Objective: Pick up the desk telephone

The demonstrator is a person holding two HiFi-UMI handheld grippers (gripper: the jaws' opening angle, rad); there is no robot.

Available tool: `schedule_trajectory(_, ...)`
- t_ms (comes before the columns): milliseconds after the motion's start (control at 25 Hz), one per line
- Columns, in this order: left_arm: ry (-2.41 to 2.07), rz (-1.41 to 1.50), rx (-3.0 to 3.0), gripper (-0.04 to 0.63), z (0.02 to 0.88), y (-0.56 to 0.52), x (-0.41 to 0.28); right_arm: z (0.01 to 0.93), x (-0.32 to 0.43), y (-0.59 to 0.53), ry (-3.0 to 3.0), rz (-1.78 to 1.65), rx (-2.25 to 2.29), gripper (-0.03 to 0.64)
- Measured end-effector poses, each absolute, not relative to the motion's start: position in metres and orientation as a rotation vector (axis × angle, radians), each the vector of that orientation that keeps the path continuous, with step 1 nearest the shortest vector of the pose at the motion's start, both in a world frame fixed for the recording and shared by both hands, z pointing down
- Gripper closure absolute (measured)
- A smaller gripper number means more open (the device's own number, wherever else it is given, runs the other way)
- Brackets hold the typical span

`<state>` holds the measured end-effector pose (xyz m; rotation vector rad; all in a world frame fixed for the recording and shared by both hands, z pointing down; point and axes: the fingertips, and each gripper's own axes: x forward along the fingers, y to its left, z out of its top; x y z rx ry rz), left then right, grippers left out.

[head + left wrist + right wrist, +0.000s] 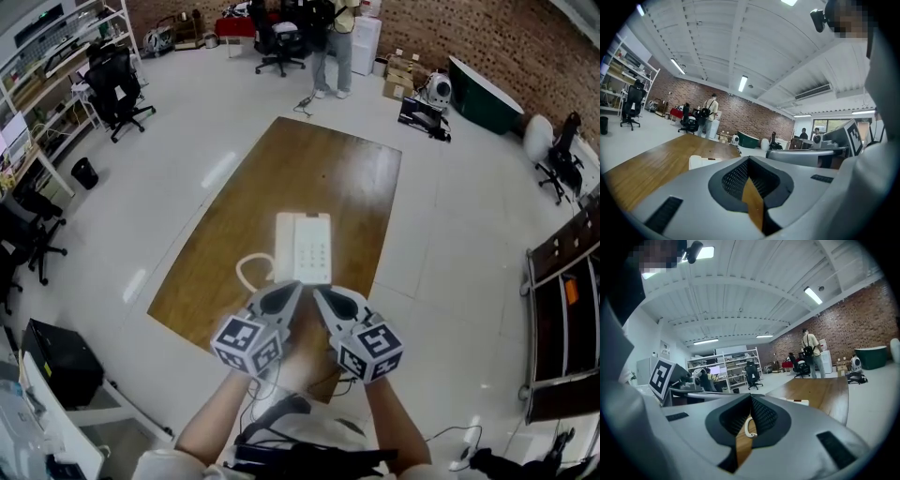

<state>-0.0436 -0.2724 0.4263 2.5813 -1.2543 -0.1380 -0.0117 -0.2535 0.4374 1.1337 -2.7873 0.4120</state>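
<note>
Resting on table (281, 178) — desk telephone (305, 246), cord (248, 272) alongside; person (336, 47) beyond.

No readable writing in any view
The desk telephone (304, 247) shows its keypad only as rows of faint dots, too small to read; the cubes on the left gripper (297, 285) and the right gripper (318, 292) bear black-and-white square patterns, not letters or digits; any print on the cardboard boxes (401, 71) by the brick wall (459, 33) is too small to make out
</note>
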Motion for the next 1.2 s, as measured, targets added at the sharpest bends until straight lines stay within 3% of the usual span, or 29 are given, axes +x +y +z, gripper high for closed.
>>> schedule_trajectory(40,-1.245,-0.134,2.578,0.595,0.429,-0.279,-0.045,0.440,-0.012,-0.260,-2.785,0.426,1.131,0.614)
schedule_trajectory(120,-1.209,-0.125,2.566,0.577,0.436,-0.291,-0.048,0.447,-0.012,-0.272,-2.778,0.463,1.120,0.548)
schedule_trajectory(200,-1.165,-0.109,2.550,0.484,0.446,-0.305,-0.051,0.456,-0.008,-0.285,-2.769,0.501,1.124,0.541)
schedule_trajectory(320,-1.148,-0.074,2.525,0.473,0.465,-0.328,-0.062,0.473,0.001,-0.304,-2.747,0.561,1.142,0.541)
schedule_trajectory(360,-1.140,-0.062,2.511,0.442,0.472,-0.336,-0.067,0.480,0.004,-0.309,-2.735,0.580,1.140,0.540)
schedule_trajectory(440,-1.118,-0.044,2.472,0.387,0.489,-0.352,-0.076,0.494,0.010,-0.320,-2.706,0.622,1.127,0.460)
schedule_trajectory(640,-1.099,-0.032,2.335,0.386,0.535,-0.393,-0.101,0.530,0.026,-0.353,-2.643,0.718,1.124,0.459)
schedule_trajectory(680,-1.091,-0.021,2.319,0.355,0.542,-0.399,-0.104,0.535,0.028,-0.357,-2.644,0.749,1.115,0.453)
schedule_trajectory(720,-1.084,-0.004,2.309,0.330,0.548,-0.404,-0.106,0.540,0.029,-0.362,-2.646,0.780,1.105,0.408)
schedule_trajectory(880,-1.057,0.053,2.272,0.330,0.576,-0.424,-0.116,0.563,0.034,-0.383,-2.623,0.870,1.080,0.388)
schedule_trajectory(960,-1.017,0.082,2.255,0.316,0.590,-0.431,-0.116,0.578,0.035,-0.393,-2.598,0.948,1.046,0.340)
schedule_trajectory(1040,-0.955,0.121,2.254,0.261,0.600,-0.435,-0.110,0.592,0.035,-0.401,-2.573,1.014,1.001,0.319)
schedule_trajectory(1120,-0.893,0.145,2.259,0.261,0.607,-0.440,-0.104,0.602,0.034,-0.407,-2.552,1.082,0.945,0.268)
schedule_trajectory(1200,-0.839,0.148,2.246,0.261,0.611,-0.446,-0.098,0.615,0.037,-0.414,-2.525,1.134,0.913,0.262)
